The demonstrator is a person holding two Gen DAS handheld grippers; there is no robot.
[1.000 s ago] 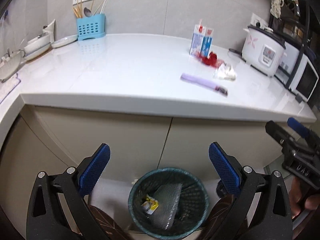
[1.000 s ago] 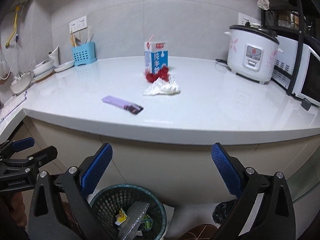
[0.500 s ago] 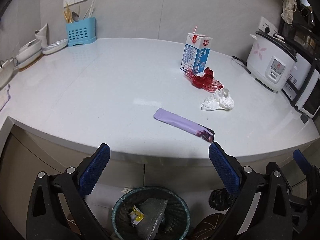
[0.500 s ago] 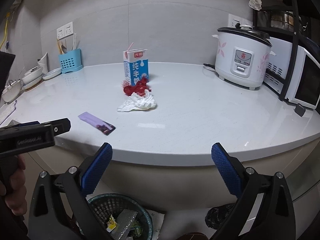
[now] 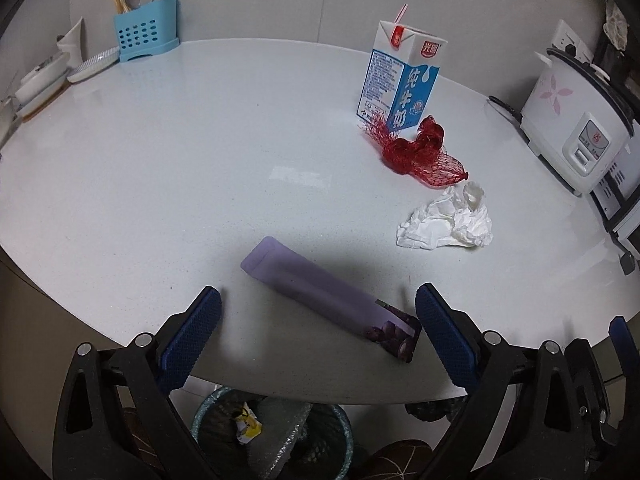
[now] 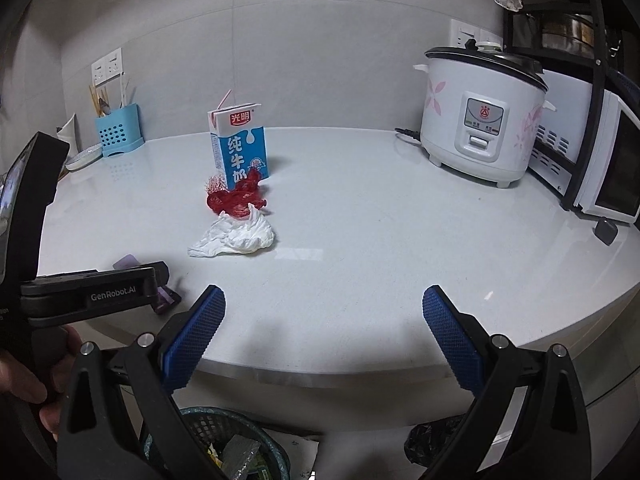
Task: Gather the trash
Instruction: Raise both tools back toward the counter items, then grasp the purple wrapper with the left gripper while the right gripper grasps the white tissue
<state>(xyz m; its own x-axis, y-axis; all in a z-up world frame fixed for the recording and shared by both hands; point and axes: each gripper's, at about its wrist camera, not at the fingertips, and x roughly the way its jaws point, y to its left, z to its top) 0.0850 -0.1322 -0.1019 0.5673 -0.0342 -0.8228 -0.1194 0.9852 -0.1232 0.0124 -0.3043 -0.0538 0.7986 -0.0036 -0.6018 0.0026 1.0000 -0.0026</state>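
Observation:
A flat purple wrapper [image 5: 328, 296] lies near the counter's front edge. My left gripper [image 5: 318, 334] is open, its fingers on either side of the wrapper's near end, just above it. A crumpled white tissue [image 5: 448, 220] [image 6: 236, 236], a red mesh net [image 5: 420, 154] [image 6: 238, 198] and a blue-and-white milk carton [image 5: 400, 84] [image 6: 238, 148] with a straw stand further back. My right gripper [image 6: 322, 330] is open and empty over the counter's front edge, right of the left gripper's body [image 6: 88, 296]. A green mesh bin [image 5: 272, 436] [image 6: 224, 446] with trash sits on the floor below.
A white rice cooker [image 6: 480, 116] and a microwave [image 6: 600, 168] stand at the right. A blue utensil holder [image 5: 144, 30] and dishes [image 5: 44, 76] sit at the back left. A black bag [image 6: 432, 438] lies on the floor by the bin.
Both grippers have risen from bin level and moved forward over the counter. The left gripper now straddles the purple wrapper. Both stay open.

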